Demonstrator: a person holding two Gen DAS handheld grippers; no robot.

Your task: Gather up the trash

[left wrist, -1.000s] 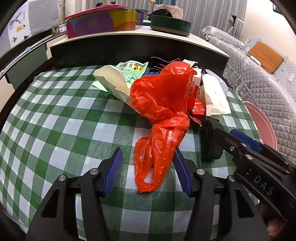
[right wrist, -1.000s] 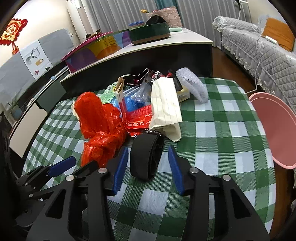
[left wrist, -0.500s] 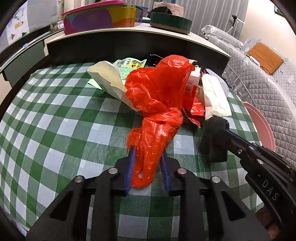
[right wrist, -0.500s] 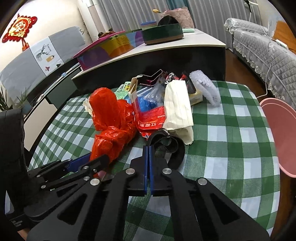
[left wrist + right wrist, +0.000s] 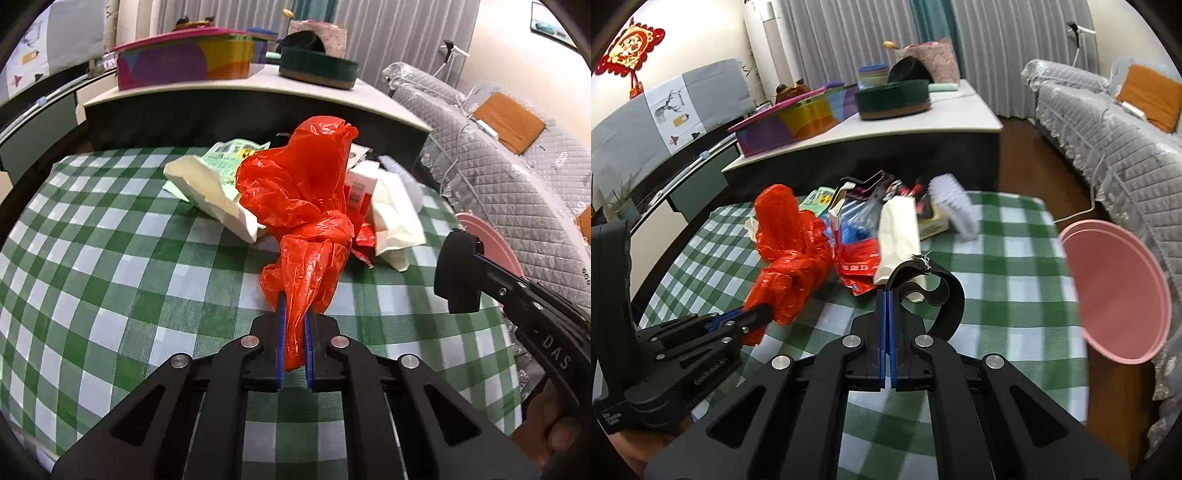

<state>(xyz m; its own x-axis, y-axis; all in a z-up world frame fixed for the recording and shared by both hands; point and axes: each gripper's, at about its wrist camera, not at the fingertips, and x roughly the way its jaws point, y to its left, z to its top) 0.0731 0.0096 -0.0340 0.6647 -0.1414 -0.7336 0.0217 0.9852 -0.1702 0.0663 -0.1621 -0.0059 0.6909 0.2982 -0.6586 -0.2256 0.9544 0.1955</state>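
Left gripper (image 5: pixel 294 341): jaws have just been closing and now clamp the lower tail of the red bag (image 5: pixel 306 210). The plastic is bunched between the blue pads (image 5: pixel 280 343); the rest of the bag rises away from the jaws, crumpled, its far end leaning on the trash pile.

Right gripper (image 5: pixel 888 325): pads pressed together on one edge of a black strap (image 5: pixel 932 282). The strap loops up and to the right of the jaws, clear of the table. In the left wrist view the same strap shows as a dark block at the right gripper's tip.

Table (image 5: pixel 110 266): green-and-white checked cloth. Trash sits in one heap toward the far edge. In the heap, a cream paper bag (image 5: pixel 210 188) lies left of the red bag with a green printed wrapper (image 5: pixel 236 151) behind it. A second cream bag (image 5: pixel 899 236) lies right of it, beside a red packet (image 5: pixel 858 264) and blue plastic (image 5: pixel 855 232). A grey-white fuzzy item (image 5: pixel 955 205) sits at the heap's right end.

Pink basin (image 5: pixel 1115 291) is off the table's right edge, next to the grey quilted sofa (image 5: pixel 1108 140).
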